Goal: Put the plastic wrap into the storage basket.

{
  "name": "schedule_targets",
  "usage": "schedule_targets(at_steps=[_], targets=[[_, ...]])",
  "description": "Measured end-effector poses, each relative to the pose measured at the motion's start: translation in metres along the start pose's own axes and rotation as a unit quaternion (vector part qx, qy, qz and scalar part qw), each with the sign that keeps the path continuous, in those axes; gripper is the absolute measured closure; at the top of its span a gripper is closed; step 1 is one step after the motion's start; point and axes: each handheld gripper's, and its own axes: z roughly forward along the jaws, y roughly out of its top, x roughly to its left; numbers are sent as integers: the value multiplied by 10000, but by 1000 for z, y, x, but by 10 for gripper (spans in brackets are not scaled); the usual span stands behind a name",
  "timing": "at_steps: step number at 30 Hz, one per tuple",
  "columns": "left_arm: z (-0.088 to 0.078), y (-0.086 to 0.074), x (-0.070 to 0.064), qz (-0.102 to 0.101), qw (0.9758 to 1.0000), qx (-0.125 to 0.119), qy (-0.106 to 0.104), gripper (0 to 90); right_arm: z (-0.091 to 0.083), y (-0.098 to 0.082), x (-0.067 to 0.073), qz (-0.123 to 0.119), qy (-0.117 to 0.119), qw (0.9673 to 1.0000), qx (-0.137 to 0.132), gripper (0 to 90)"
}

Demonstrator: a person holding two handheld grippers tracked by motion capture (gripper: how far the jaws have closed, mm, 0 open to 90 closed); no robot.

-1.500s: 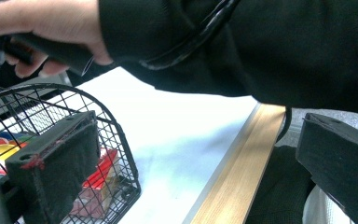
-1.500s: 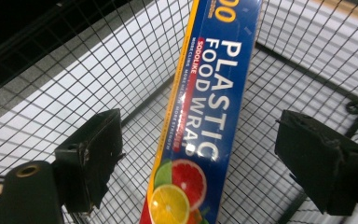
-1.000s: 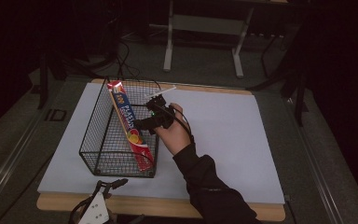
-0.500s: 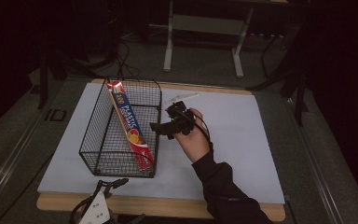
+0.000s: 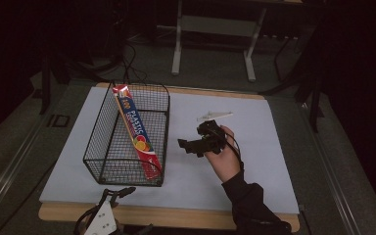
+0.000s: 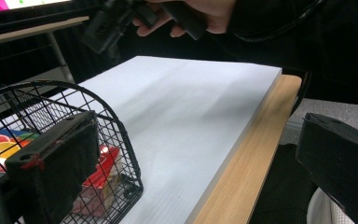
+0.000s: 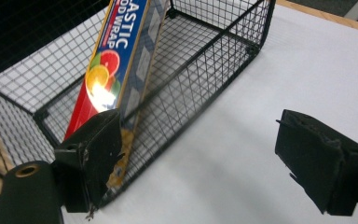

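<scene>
High view: the plastic food wrap box (image 5: 137, 134), a long, narrow carton printed blue and red with fruit at its lower end, is seen leaning aslant inside the wire basket (image 5: 108, 166), its upper end propped at the far rim and its lower end at the near right corner. The basket is rectangular, of black wire mesh with rounded corners, and is set on a smooth white sheet (image 5: 254, 161) laid over a table (image 5: 176, 218) with a pale wooden edge.

A second earlier the right gripper (image 5: 190, 146) was held against the basket's right wall beside the box; it has since been drawn away to the right and is now held above the bare sheet, well apart from the basket. Its jaws are spread wide with nothing between them, as the right gripper view confirms; the pads are black, blocky and frayed.

The left gripper (image 5: 120, 192) is seen at the table's near edge, below the basket's near end. In the left gripper view its jaws are likewise spread, empty.

A small pale flat object (image 5: 214, 116) is noted on the sheet beyond the right hand (image 5: 225, 159).
</scene>
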Motion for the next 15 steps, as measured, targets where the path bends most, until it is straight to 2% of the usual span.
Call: schedule_targets(at_steps=[3, 9, 15], targets=[[0, 0, 0, -20, 10000, -6, -9, 1, -5, -9, -3, -43, 6, 10000, -8, 134], [0, 0, 0, -10, 10000, 5, -2, 1, -13, -30, -8, -164, -251, 9996, 2, 124], [1, 0, 0, -21, 10000, 22, -10, 1, -19, -50, -17, -50, -309, 9994, 155, 128]])
